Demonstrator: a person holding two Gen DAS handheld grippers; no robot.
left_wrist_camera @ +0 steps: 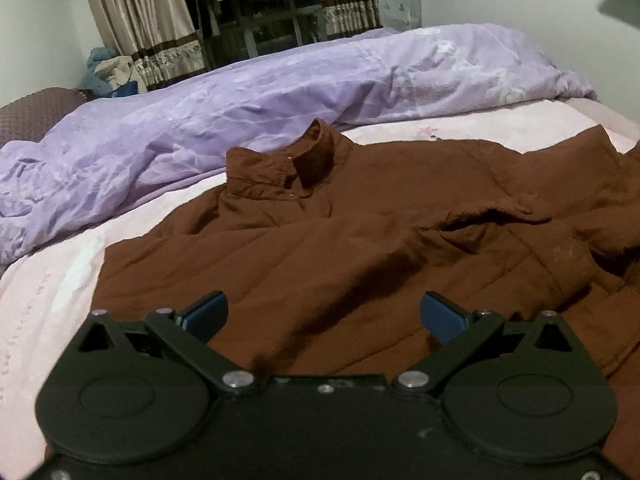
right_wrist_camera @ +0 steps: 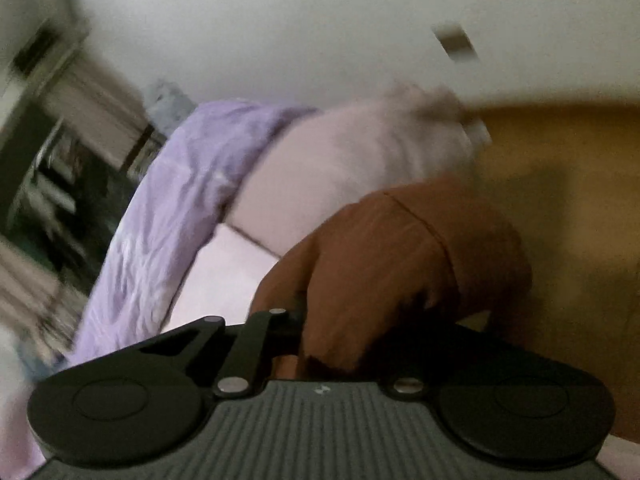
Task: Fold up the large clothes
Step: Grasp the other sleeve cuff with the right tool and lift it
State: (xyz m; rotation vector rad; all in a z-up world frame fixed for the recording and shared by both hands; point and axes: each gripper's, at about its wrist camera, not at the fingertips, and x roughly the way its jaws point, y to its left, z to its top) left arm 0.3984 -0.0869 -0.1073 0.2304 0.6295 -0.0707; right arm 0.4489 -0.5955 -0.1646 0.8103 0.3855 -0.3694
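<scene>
Right tongs (right_wrist_camera: 308, 332) clamped on brown garment (right_wrist_camera: 400, 256); purple quilt (right_wrist_camera: 168, 216) left.

The shirt (left_wrist_camera: 360, 240) is a plain rust brown all over, collar included, and it lies on a pale pink bed sheet (left_wrist_camera: 52, 292) with a faint flower print. The quilt (left_wrist_camera: 248, 108) behind it is lilac with washed-out white flowers, and the curtains (left_wrist_camera: 140, 20) are beige with vertical stripes, a dark brown band and a flowered border. The left claw (left_wrist_camera: 323, 316) is black with blue pads (left_wrist_camera: 442, 316), and the right claw (right_wrist_camera: 308, 332) is black above a grey ribbed body.
</scene>
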